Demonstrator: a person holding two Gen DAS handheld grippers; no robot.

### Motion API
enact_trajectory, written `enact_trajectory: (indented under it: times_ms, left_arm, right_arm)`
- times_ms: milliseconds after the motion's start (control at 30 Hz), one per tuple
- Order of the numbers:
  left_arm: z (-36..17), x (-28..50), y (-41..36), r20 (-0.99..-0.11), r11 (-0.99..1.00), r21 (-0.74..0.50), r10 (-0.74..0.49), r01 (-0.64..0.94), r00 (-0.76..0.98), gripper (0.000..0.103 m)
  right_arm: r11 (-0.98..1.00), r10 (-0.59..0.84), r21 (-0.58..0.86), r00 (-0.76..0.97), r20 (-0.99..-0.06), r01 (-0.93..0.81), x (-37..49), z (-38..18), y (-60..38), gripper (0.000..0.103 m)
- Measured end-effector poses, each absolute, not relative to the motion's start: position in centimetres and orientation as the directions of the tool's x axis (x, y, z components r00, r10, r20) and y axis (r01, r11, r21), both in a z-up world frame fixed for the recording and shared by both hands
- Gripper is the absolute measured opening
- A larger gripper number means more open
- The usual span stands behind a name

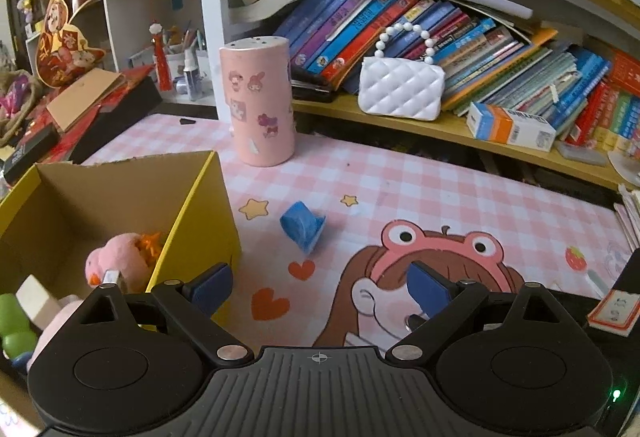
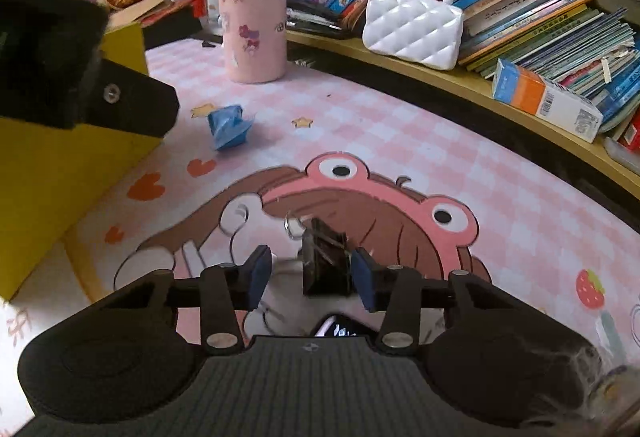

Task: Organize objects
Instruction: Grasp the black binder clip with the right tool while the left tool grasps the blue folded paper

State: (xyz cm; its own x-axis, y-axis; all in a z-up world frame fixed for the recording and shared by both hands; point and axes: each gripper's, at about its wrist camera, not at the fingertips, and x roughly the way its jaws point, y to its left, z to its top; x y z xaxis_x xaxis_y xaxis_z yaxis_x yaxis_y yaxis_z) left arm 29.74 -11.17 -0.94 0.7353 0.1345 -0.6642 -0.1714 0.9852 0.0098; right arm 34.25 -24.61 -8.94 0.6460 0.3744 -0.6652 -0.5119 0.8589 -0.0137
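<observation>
A yellow cardboard box (image 1: pixel 200 213) stands at the left of the pink checked mat and holds a pink plush toy (image 1: pixel 120 263) and other toys. My left gripper (image 1: pixel 316 287) is open and empty beside the box's right wall. A crumpled blue paper piece (image 1: pixel 302 227) lies on the mat just ahead of it; it also shows in the right wrist view (image 2: pixel 229 127). My right gripper (image 2: pixel 309 275) is open, low over the mat, with a small dark clip-like object (image 2: pixel 326 261) lying between its fingers, close to the right pad (image 2: pixel 363 273).
A pink stickered cylinder (image 1: pixel 260 101) stands at the back of the mat. A wooden shelf (image 1: pixel 460 131) behind holds a white quilted purse (image 1: pixel 400 91), leaning books and an orange-blue carton (image 1: pixel 510 127). The left gripper's body (image 2: pixel 80 85) intrudes at upper left in the right wrist view.
</observation>
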Motion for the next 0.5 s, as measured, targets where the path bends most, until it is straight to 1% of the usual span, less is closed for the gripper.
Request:
enact_trajectory:
  times_ms: [33,67,267,300,433,500]
  left_arm:
    - [-1.0,30.1,-11.1,-0.665,0.985,0.009,0.136,-0.175,0.735,0.095]
    - [-1.1,30.6,-11.1,-0.664,0.983,0.006,0.139,-0.181,0.734,0.095]
    - [-1.8,33.6,-11.2,-0.660,0.975,-0.016,0.158,-0.223,0.735,0.094]
    - [-2.0,34.1,-11.3,-0.660,0.973,-0.015,0.165,-0.232,0.733,0.090]
    - [-4.2,37.3,-11.5,-0.686,0.959,0.010,0.212,-0.283,0.696,0.085]
    - [-5.3,38.8,-11.4,-0.686,0.951,0.032,0.245,-0.308,0.685,0.080]
  right_arm:
    - [0.860,0.372,-0.018,0.651,-0.662,-0.510,34.5,-9.0,-24.6,0.030]
    - [0.860,0.376,-0.014,0.652,-0.659,-0.510,34.7,-8.9,-24.7,0.025]
    - [0.883,0.387,0.036,0.681,-0.622,-0.469,33.5,-7.2,-27.0,0.024]
    - [0.888,0.386,0.047,0.686,-0.617,-0.457,33.2,-6.8,-27.5,0.024]
    - [0.896,0.409,0.116,0.692,-0.595,-0.429,31.6,-5.2,-29.0,0.024]
    - [0.892,0.426,0.144,0.691,-0.584,-0.428,30.6,-4.6,-29.5,0.024]
